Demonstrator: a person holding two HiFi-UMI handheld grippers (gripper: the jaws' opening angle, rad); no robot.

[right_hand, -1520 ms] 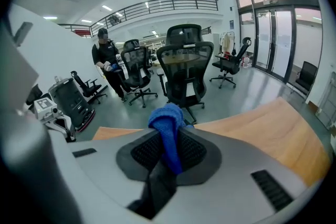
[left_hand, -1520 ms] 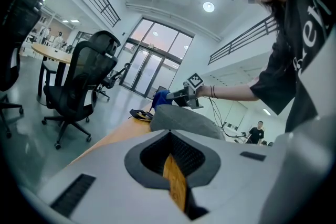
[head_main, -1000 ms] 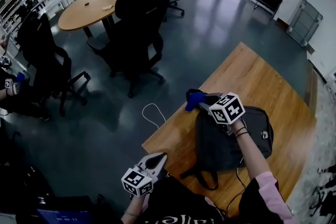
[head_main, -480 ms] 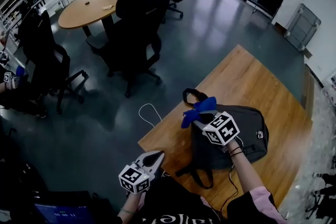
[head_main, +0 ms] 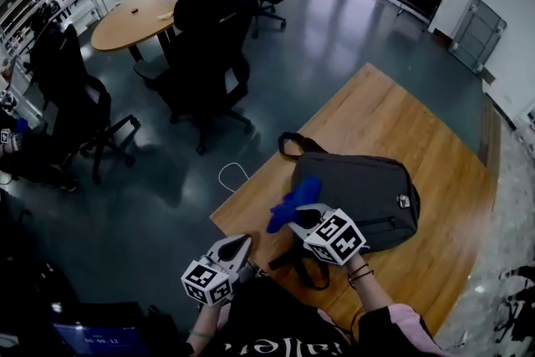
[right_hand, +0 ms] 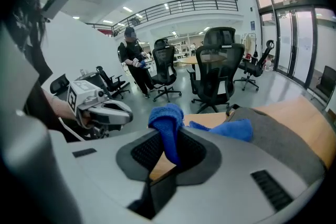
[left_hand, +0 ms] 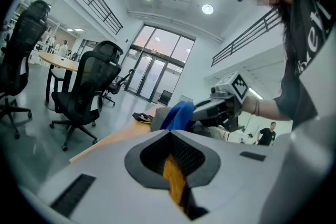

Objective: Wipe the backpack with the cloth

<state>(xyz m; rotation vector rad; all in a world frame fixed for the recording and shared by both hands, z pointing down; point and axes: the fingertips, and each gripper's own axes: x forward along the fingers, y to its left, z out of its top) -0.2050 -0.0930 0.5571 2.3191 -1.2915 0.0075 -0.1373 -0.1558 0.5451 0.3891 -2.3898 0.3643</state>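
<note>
Read the step in hand as the wiping stroke itself, at or near one end of a pass. Find the right claw (head_main: 298, 216) clamped on a fold of the blue cloth (head_main: 290, 203), with loose cloth spilling out past the tips. Confirm in the right gripper view, with the cloth (right_hand: 167, 131) pinched between the closed pads. Locate the backpack (head_main: 361, 188) lying flat on the wooden bench (head_main: 401, 117), with its carry handle (head_main: 288, 145) at one end and its shoulder straps (head_main: 308, 270) trailing by the near edge. Place the cloth at the near left corner of the backpack, at or just off its edge; treat contact with the fabric as not confirmable from any view. Note the left claw (head_main: 237, 246) drawn narrow, pads together on nothing, held off the near corner of the bench, apart from the backpack and doing no work. For the next move, as a judgement: hold the grip firm, lower the cloth onto the top panel, and sweep across toward the small pale tag (head_main: 404, 201) with light, even pressure. Consider bracing the backpack with the left claw to prevent sliding on the smooth wood. Avoid snagging the cloth on the shoulder straps or the carry handle.
</note>
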